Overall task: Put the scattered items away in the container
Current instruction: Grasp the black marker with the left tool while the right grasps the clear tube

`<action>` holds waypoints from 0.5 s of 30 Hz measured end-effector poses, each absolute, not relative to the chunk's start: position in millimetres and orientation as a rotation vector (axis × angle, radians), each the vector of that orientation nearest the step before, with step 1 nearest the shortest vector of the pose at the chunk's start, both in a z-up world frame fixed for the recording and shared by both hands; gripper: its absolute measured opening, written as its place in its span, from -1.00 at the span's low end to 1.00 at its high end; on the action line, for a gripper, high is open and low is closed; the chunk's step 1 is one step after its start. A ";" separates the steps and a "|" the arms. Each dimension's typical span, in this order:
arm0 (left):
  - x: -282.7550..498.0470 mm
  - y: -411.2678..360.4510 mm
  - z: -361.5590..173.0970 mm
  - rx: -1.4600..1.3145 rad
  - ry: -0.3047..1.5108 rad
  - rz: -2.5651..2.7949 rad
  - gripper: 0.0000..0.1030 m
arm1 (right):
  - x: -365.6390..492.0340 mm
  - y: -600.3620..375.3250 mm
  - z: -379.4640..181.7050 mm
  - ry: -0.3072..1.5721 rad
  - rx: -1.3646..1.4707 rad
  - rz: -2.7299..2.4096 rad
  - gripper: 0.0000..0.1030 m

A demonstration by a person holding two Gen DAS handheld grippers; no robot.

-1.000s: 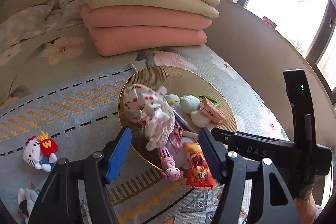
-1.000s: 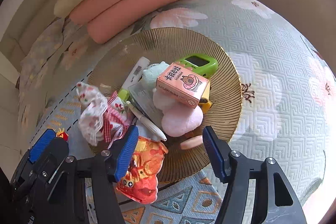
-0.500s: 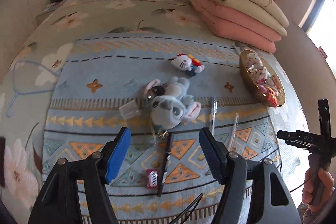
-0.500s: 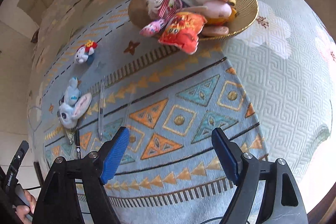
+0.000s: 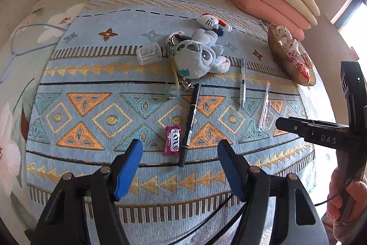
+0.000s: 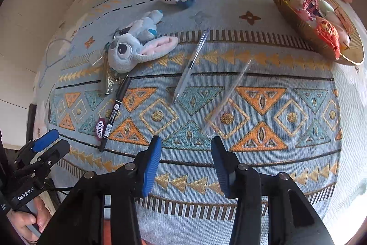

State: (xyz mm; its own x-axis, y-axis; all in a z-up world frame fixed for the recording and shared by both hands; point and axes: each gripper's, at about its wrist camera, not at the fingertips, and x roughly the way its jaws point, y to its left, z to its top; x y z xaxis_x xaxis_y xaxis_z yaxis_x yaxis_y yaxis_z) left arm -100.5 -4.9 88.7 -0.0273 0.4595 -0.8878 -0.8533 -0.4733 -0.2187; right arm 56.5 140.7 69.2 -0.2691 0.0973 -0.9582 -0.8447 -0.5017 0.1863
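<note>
Since a second ago both claws have pulled back from the bowl and now hang over the patterned rug on the bed.

Left wrist view: the left claw (image 5: 180,170) is released, nothing between its jaws; a pink candy (image 5: 173,140) and black marker (image 5: 190,124) lie at 12 o'clock, just beyond its tips. The blue plush (image 5: 199,54) lies farther off, and the gold bowl (image 5: 283,61), already full, sits at 2 o'clock.

Right wrist view: the right claw (image 6: 185,163) has just been closing, jaws apart and empty. A clear sleeve (image 6: 227,95) lies at 12 o'clock, its near end by the right tip; a clear pen (image 6: 190,64) lies at 11 o'clock.
</note>
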 end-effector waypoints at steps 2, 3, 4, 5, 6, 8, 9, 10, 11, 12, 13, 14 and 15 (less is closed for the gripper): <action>-98.8 11.2 83.9 -1.199 0.481 1.700 0.26 | 64.6 158.6 60.1 1.046 -1.283 1.790 -0.12; -99.6 19.1 81.4 -1.193 0.475 1.697 0.26 | 69.2 166.9 56.5 1.082 -1.258 1.764 -0.12; -101.0 26.0 78.1 -1.192 0.464 1.689 0.26 | 72.9 174.2 53.9 1.100 -1.233 1.738 -0.12; -101.4 32.5 73.3 -1.195 0.462 1.681 0.26 | 75.4 180.8 51.4 1.109 -1.213 1.714 -0.12; -101.9 39.1 67.6 -1.203 0.476 1.680 0.26 | 77.0 186.8 48.2 1.118 -1.198 1.692 -0.12; -102.1 49.0 58.1 -1.205 0.497 1.680 0.26 | 77.7 197.2 39.1 1.150 -1.188 1.653 -0.12; -101.9 53.3 53.5 -1.203 0.512 1.678 0.26 | 77.3 201.4 34.6 1.165 -1.179 1.640 -0.12; -101.4 57.0 49.9 -1.198 0.531 1.680 0.26 | 76.1 204.5 30.7 1.164 -1.173 1.627 -0.12; -100.8 59.3 47.5 -1.186 0.538 1.676 0.26 | 73.8 206.6 26.7 1.155 -1.178 1.610 -0.12; -100.1 60.9 44.8 -1.171 0.542 1.672 0.26 | 71.1 207.8 22.3 1.149 -1.184 1.596 -0.12; -99.4 62.4 41.6 -1.161 0.551 1.675 0.26 | 68.5 208.0 18.0 1.150 -1.188 1.584 -0.12; -99.0 64.1 38.0 -1.158 0.562 1.677 0.26 | 65.9 207.3 13.6 1.151 -1.191 1.574 -0.12; -99.4 65.4 34.1 -1.161 0.571 1.674 0.25 | 62.7 205.7 9.5 1.136 -1.199 1.563 -0.12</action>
State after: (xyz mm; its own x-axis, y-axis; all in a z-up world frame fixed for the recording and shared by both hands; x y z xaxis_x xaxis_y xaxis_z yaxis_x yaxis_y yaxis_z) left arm -99.4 65.4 34.1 -0.0607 0.4517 -0.8901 -0.9015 -0.4076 -0.1454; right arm 62.7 205.7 9.5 -0.1887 0.0909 -0.9778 -0.9581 -0.2355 0.1630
